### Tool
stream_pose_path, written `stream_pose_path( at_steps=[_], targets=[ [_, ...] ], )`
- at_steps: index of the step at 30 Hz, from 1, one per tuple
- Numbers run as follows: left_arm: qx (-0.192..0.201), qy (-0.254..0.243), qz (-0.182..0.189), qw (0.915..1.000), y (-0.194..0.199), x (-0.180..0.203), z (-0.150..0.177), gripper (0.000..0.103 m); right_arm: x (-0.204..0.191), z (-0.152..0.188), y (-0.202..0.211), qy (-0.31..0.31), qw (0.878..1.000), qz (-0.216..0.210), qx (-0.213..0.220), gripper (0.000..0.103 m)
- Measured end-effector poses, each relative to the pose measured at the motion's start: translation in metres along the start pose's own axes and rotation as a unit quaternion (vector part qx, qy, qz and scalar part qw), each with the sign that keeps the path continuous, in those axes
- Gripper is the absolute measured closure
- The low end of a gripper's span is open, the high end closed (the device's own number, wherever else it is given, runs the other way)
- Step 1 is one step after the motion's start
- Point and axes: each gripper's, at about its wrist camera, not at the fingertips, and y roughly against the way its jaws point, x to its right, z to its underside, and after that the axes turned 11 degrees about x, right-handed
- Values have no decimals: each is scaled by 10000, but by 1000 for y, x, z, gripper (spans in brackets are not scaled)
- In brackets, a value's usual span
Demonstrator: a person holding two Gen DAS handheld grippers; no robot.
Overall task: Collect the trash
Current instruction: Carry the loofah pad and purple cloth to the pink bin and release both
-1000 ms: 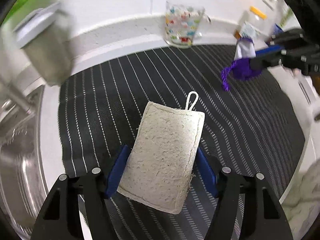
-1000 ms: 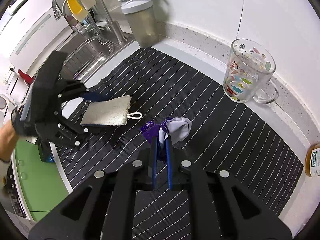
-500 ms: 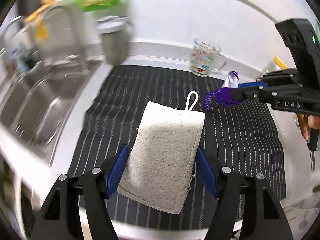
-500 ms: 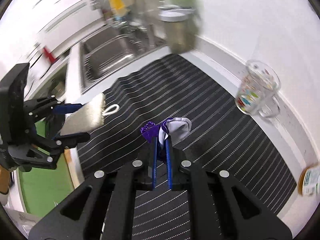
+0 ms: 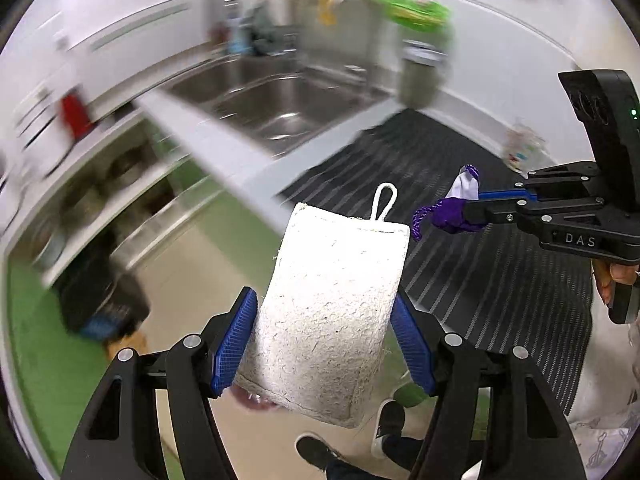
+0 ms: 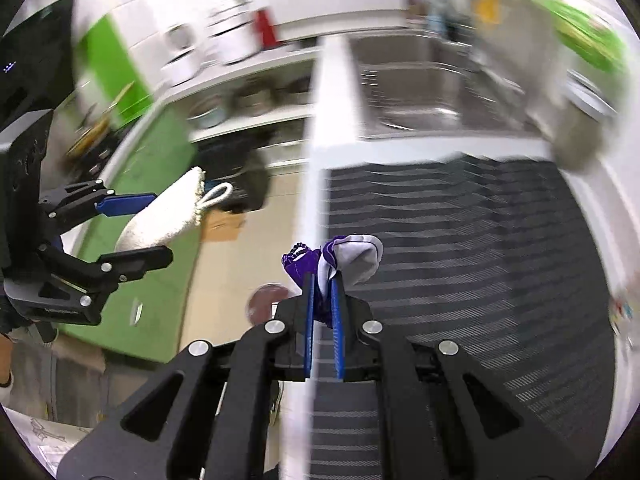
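1. A white kitchen counter [image 5: 224, 152] runs across both wrist views, heavily blurred, with beige floor and green flooring beyond its edge.
2. A black mat with thin white stripes [image 5: 500, 280] covers the counter on the right of the left wrist view, and in the right wrist view [image 6: 460, 248] it reaches to the counter's front edge.
3. A stainless steel double sink [image 5: 280, 100] is set into the counter beside the mat, on its far side; it is too blurred for detail.
4. The left gripper [image 5: 320, 340], black with blue ribbed pads, clamps a pale, rough, rectangular loofah sponge with a white cord loop [image 5: 332, 300] by its two long sides. The sponge stands up between the pads, loop end farthest from the gripper, and is held out past the counter edge, over the floor. The right wrist view shows the same grip from the side [image 6: 160, 224].
5. The right gripper [image 6: 321, 300] is nearly closed, its blue pads pinching a small crumpled purple-and-white cloth with a purple cord [image 6: 340, 260]. The cloth bunches out just beyond the fingertips, over the counter's front edge. In the left wrist view it [image 5: 452, 208] hangs just right of the sponge's loop, apart from it.
6. A person's dark shoes [image 5: 384, 432] show on the floor below the sponge.
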Motion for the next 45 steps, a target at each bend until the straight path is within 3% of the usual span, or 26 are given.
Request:
stream_pose_path(
  at_steps=[8,13,16,21,32,35,37,38,45],
  targets=[
    [14,821,-715,9941,48,-88,65,38,-109,-6,-71,562,9954,-721,-291,96],
    [6,1088,-731,9914,44,-128,98,38,-151,6,-122,611,9941,-686,-585,96],
    [-87,1162,-649,9911,20,-147,115,38,-162,14,-153,530,9946,-560,-695,96],
    [-276,1241,-534,9904,-48,-179,163,38,-156,46,-214,402,9952,-382,-809,96],
    [-569,1420,-307,9877,-218,-209,290,37,-104,163,-355,248,9936,-288,-1067,96],
    [-593,1503,-246,9865,-240,-211,308,34,-95,182,-375,228,9930,-280,-1128,96],
    [-591,1572,-296,9854,-250,-213,317,9,-90,191,-385,223,9925,-281,-1168,96],
    [-542,1608,-295,9851,-253,-214,321,6,-90,194,-388,225,9922,-285,-1189,96],
    [-611,1747,-443,9817,-255,-217,333,6,-97,201,-409,302,9905,-374,-1287,96]
  ],
)
